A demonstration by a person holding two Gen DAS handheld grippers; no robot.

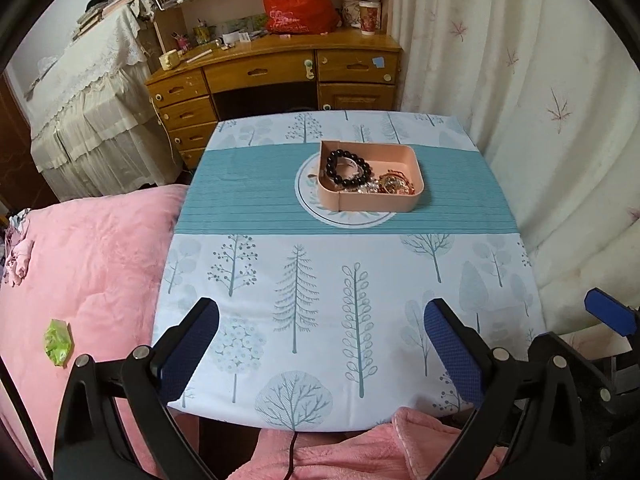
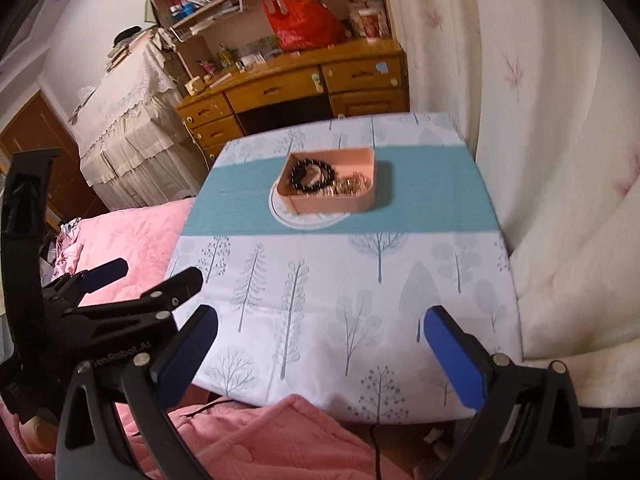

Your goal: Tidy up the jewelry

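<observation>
A: Okay, tools first. Left tool (image 1: pixel 322 344) spread wide, nothing between the blue pads (image 1: pixel 450 354), hovering over the near edge of the counter (image 1: pixel 400 280). Right tool (image 2: pixel 320 354) also gaping wide, empty, tilted down toward the same tree-print cloth.

B: Jewelry?

A: Sitting in a pink tray (image 1: pixel 376 200) on the teal stripe, far half of the counter, resting partly over a white round mat (image 1: pixel 308 196). Black bead bracelet (image 1: pixel 347 169) in the tray's left part, leaning on the wall. Tangle of gold and red pieces (image 1: pixel 394 184) in the right front corner, too small to sort out.

B: Both tools apart from the tray?

A: Well apart, yes. Left tool visible at the left edge of the right wrist view (image 2: pixel 132 280).

B: Surroundings?

A: Pink quilt (image 1: pixel 88 264) left of the counter, cream curtain (image 1: pixel 540 100) on the right, wooden desk (image 1: pixel 276 72) behind with a red bag (image 1: pixel 296 4) on top. Right view slightly blurred.
</observation>
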